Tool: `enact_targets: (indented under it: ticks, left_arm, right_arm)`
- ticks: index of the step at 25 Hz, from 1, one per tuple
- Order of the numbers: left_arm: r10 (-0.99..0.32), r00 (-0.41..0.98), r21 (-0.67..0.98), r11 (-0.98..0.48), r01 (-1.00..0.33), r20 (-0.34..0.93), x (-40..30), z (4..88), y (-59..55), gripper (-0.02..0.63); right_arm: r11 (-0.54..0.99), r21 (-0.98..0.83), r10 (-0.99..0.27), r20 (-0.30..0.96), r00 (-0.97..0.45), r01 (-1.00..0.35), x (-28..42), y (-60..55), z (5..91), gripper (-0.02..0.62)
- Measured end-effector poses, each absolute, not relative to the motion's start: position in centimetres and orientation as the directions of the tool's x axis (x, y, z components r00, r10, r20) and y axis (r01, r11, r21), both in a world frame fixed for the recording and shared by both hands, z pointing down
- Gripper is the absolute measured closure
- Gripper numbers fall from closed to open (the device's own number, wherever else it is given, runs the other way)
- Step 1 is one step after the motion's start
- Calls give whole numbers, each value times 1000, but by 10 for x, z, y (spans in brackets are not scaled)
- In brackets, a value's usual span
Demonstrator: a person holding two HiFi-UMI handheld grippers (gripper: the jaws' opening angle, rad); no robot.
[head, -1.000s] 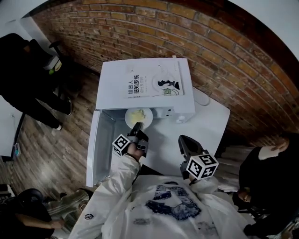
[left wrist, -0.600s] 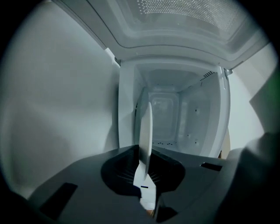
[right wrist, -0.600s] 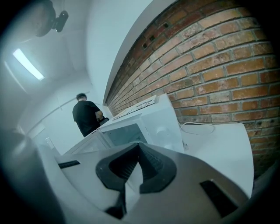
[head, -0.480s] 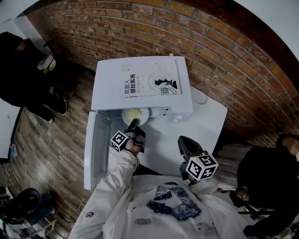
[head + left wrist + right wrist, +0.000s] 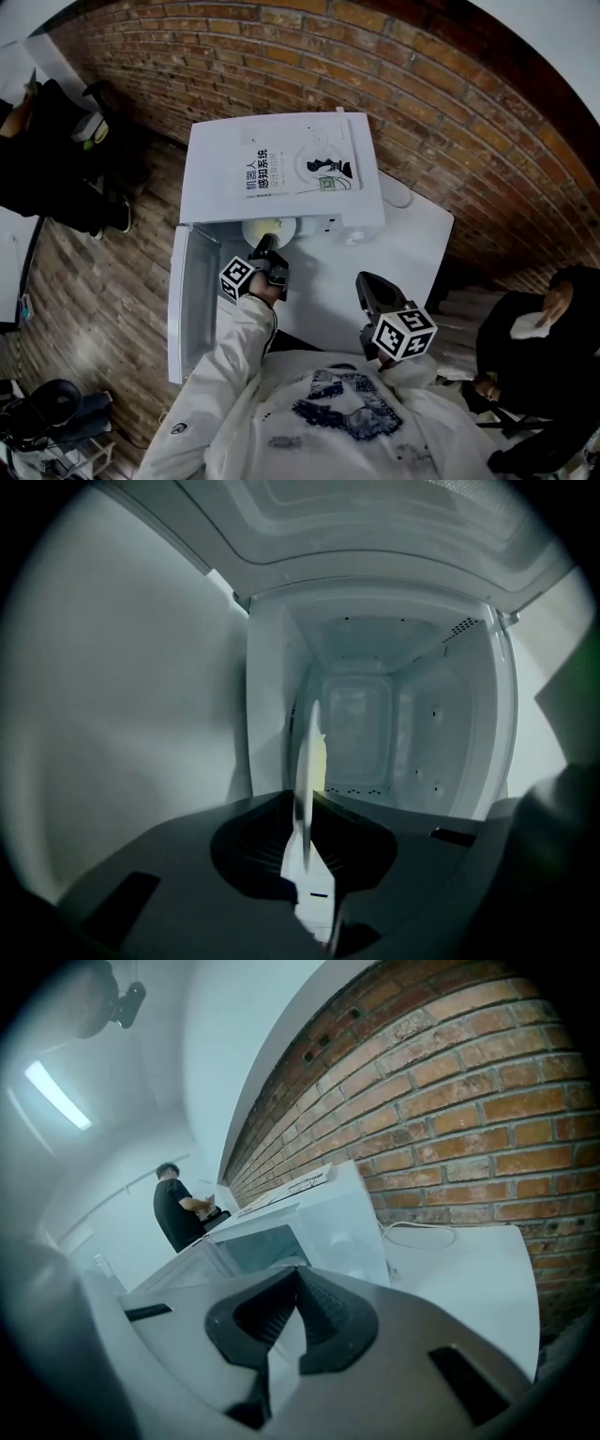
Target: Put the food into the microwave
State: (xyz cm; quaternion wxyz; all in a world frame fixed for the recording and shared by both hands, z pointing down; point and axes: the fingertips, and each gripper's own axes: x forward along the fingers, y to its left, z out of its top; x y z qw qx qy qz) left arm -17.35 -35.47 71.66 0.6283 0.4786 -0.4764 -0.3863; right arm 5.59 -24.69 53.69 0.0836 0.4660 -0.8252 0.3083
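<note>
Since a second ago the plate (image 5: pixel 269 229) has gone further into the microwave (image 5: pixel 216 150), so less of it shows at the mouth.

Head view: the left gripper (image 5: pixel 266 246) holds the plate's near rim, right at the opening. The food (image 5: pixel 273 224), a pale yellow heap, is half under the roof. The door (image 5: pixel 192 300) hangs open to the left, beside the sleeve. The right gripper (image 5: pixel 367 286) is well apart over the table (image 5: pixel 412 244), close to the body.

Left gripper view: the jaws are clamped on the plate (image 5: pixel 306 761), which shows edge-on, with the food (image 5: pixel 321 759) on one face. The cavity (image 5: pixel 394 724) lies open ahead with plenty of depth. The wall on the plate's bare side, which I take for the cavity floor, is close, while the food side has room. To do the step well, I judge the plate should be kept level, carried on toward the middle, lowered flat and only then let go. The gripper should then back straight out, clear of the door frame.

Right gripper view: the right gripper (image 5: pixel 296 1283) has its tips together with nothing between them. It looks along the table (image 5: pixel 469 1269) at the microwave (image 5: pixel 328 1232), and nothing there crowds it.
</note>
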Motion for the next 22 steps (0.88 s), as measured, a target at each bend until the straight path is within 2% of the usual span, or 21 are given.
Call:
enact_targets:
  ticks: [6,9,22]
  left_arm:
    - [-922,260,958,273,-85,285,-173,717,-355,541]
    - [-921,262,958,277,-77,287,-172,719,-353,514]
    - [-932,266,969,242,-46,245,-173,708,-328,506]
  right_arm:
    - [368,-436,-722,423,-548,-822,60,-247,536,581]
    - [364,-437,-725,421,-545,-822,60,-247,537,581]
    - [370,-458,-716,414,-562,-809,55,-242,538,581]
